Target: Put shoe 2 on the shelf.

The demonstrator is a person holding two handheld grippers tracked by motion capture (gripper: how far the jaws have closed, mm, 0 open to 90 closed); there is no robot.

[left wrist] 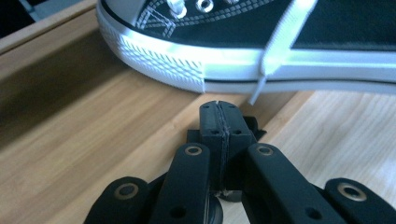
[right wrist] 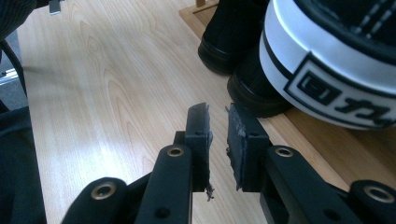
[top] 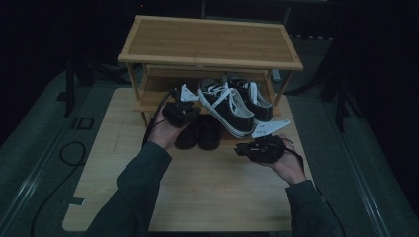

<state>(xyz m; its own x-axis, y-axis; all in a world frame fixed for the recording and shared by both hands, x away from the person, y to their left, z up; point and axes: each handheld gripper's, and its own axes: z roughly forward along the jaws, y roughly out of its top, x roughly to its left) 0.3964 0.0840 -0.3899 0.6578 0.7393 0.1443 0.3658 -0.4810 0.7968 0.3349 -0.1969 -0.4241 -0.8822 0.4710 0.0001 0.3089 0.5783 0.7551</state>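
Note:
A pair of black-and-white sneakers (top: 225, 106) sits on the middle shelf of a bamboo shoe rack (top: 212, 42). My left gripper (top: 190, 111) is held at that shelf's left front, just short of the nearer sneaker's toe. In the left gripper view its jaws are pressed together (left wrist: 218, 103) with nothing between them, below the sneaker's white sole (left wrist: 233, 60) and a hanging white lace (left wrist: 261, 74). My right gripper (top: 242, 148) hovers over the table beside the rack. Its jaws (right wrist: 217, 109) stand slightly apart and empty, close to the sneaker's heel (right wrist: 327, 70).
A pair of black shoes (top: 200, 132) (right wrist: 229, 32) stands under the sneakers on the lowest board. The rack rests on a light wooden table (top: 197, 192) with bare wood in front. Dark floor and a cable (top: 69, 153) lie to the left.

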